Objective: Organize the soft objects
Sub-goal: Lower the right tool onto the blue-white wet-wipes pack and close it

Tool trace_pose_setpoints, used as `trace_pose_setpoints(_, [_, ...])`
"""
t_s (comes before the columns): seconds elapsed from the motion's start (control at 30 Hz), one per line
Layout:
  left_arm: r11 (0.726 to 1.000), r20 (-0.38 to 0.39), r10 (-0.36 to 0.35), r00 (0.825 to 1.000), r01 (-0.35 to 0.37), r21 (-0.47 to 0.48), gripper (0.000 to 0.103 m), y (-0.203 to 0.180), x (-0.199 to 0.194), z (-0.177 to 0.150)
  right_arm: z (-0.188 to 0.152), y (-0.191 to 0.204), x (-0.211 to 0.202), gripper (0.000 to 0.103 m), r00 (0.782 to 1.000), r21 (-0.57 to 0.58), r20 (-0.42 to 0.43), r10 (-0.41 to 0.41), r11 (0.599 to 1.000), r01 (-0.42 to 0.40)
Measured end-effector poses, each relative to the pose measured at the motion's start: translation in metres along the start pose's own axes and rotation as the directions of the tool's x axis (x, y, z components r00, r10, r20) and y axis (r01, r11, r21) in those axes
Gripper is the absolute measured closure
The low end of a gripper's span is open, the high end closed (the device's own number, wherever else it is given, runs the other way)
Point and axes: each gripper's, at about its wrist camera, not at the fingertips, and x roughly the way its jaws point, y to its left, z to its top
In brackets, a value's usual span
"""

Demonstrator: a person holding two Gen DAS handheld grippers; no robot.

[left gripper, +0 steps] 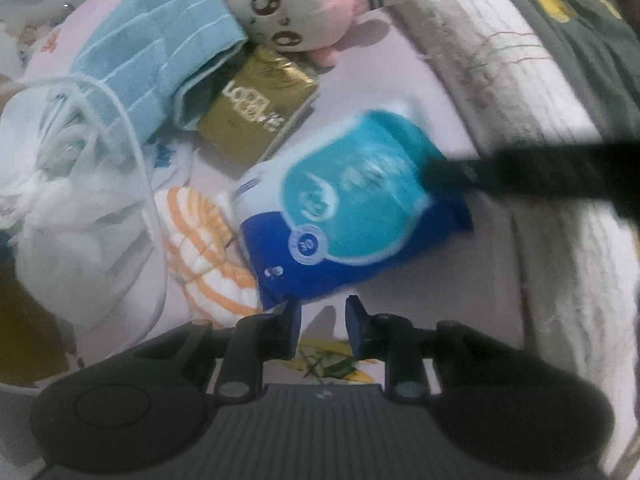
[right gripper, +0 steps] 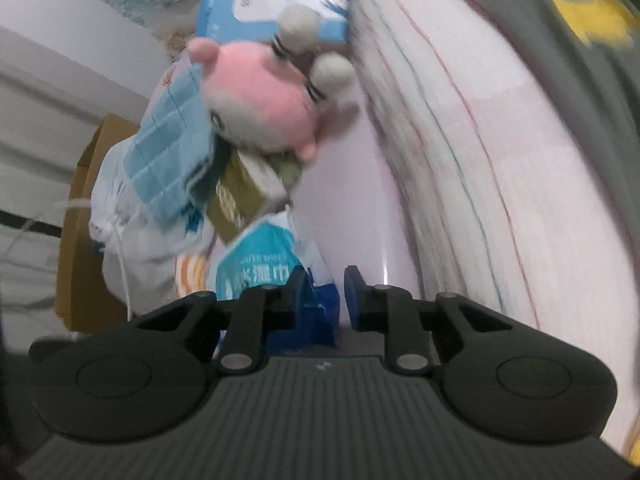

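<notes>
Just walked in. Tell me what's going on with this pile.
A person is sorting soft things on a bed with a gripper in each hand. Both grippers are at the blue wet-wipes pack: the left gripper at its near edge, the right gripper at its other end. Whether either grips it is unclear. The pink plush, gold packet and blue towel lie untouched behind it.

Cardboard box [right gripper: 86, 216], grey blanket [left gripper: 580, 40], white wall [right gripper: 60, 40]
</notes>
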Motion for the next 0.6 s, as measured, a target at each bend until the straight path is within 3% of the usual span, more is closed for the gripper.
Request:
trace_pose_setpoints(0.13, [0.998, 0.013, 0.064, 0.998, -0.064, -0.019, 0.077, 0.007, -0.002, -0.015, -0.033, -0.005, -0.007, 0.084, 0.999, 0.055, -0.029, 0.019, 0.998, -0.017])
trace_pose_setpoints(0.27, [0.993, -0.024, 0.030, 0.999, -0.032, -0.113, 0.075, 0.021, 0.000, -0.025, -0.048, -0.003, -0.001, 0.082, 0.996, 0.036, -0.071, 0.061, 0.998, -0.058])
trace_pose_setpoints(0.33, [0.986, -0.033, -0.024, 0.999, 0.018, -0.168, 0.074, 0.027, 0.000, -0.030, -0.038, 0.000, -0.004, 0.082, 0.994, -0.002, -0.074, 0.075, 0.997, -0.075])
trace_pose_setpoints(0.47, [0.949, -0.008, -0.155, 0.988, 0.146, -0.280, 0.060, 0.038, -0.006, -0.040, 0.012, 0.020, -0.021, 0.078, 0.999, -0.172, -0.025, 0.039, 0.984, -0.042])
trace_pose_setpoints(0.53, [0.921, 0.011, -0.207, 0.978, 0.199, -0.335, 0.055, 0.043, -0.009, -0.044, 0.040, 0.031, -0.025, 0.062, 0.998, -0.228, -0.009, 0.060, 0.972, -0.060])
trace_pose_setpoints(0.6, [0.880, 0.045, -0.258, 0.965, 0.254, -0.401, 0.049, 0.048, -0.011, -0.047, 0.061, 0.042, -0.009, 0.055, 0.996, -0.261, -0.051, 0.067, 0.962, -0.078])
